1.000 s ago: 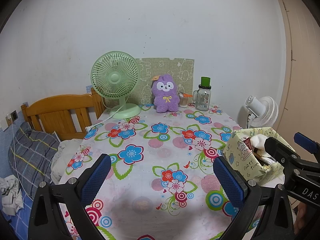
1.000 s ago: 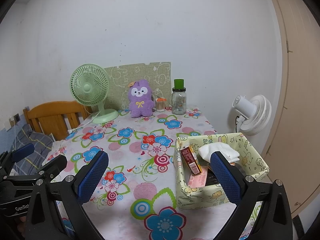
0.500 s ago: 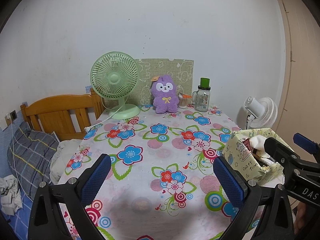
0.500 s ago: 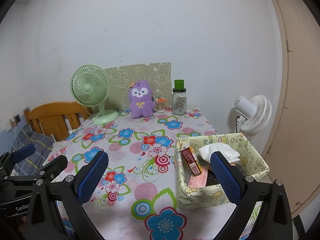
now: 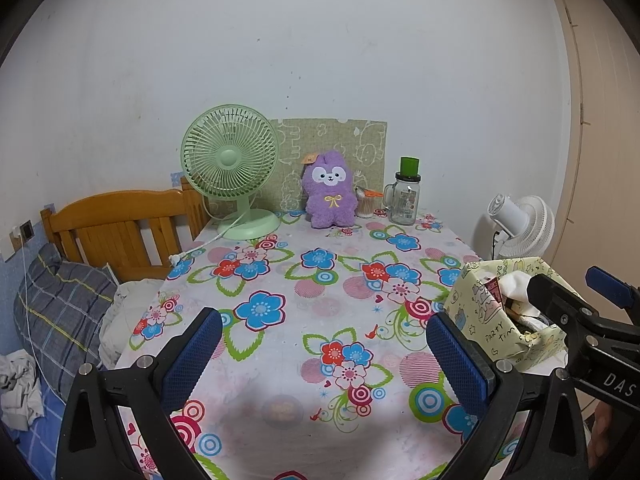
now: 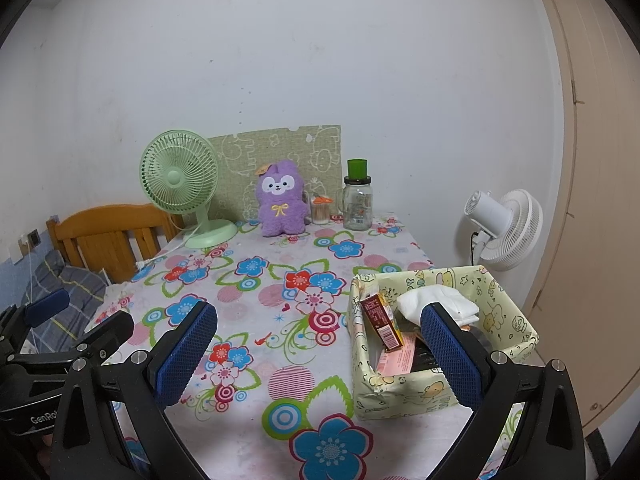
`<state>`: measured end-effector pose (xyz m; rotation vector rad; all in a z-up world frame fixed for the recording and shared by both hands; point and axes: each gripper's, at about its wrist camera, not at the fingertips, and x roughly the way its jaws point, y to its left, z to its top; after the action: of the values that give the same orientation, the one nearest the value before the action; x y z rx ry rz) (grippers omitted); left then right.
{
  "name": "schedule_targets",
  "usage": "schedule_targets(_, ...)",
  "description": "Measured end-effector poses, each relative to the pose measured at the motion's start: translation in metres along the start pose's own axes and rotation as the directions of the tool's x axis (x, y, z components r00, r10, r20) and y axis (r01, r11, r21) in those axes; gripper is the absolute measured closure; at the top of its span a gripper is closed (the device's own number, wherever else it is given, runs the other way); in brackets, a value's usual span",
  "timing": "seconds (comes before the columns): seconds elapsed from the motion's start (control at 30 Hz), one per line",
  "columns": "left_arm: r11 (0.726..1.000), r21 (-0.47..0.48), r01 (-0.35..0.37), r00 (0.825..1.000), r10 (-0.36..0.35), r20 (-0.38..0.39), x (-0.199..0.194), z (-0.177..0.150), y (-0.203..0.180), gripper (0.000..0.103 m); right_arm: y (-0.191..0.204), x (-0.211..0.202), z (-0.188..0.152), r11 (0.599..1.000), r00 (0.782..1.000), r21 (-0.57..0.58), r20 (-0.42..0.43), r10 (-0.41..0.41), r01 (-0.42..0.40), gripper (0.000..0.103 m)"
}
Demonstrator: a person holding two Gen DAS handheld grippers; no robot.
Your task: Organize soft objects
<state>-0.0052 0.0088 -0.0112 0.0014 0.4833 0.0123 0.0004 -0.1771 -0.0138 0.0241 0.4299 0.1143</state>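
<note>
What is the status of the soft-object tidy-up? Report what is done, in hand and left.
Done: a white cloth already lies in the yellow box, among packets.
In hand: nothing. The left gripper and right gripper both hover over the floral tablecloth with jaws wide apart and empty.
Left: the purple plush toy sits upright at the far edge, between the green fan and the jar, untouched.

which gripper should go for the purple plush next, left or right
Probably the left. From its camera, the purple plush sits nearly straight ahead of the open left gripper, across bare tablecloth. The right gripper, also open and empty, sits beside the yellow box, so it points less directly.
</note>
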Motion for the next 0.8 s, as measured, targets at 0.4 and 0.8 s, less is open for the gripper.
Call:
schedule_targets(0.4,1.000,-0.001,0.001,1.000,-0.001,0.000,-0.0005,-0.0001,0.0000,0.000,0.0005,-0.0002,-0.0001,1.000,1.000,-0.001,0.000,-0.001,0.001,0.000)
schedule_targets(0.8,1.000,-0.001,0.000,1.000,0.000,0.000,-0.0005,-0.0001,0.0003,0.000,0.0003,-0.0001,-0.0003,1.000,1.000,-0.001,0.000,0.000,0.000,0.000)
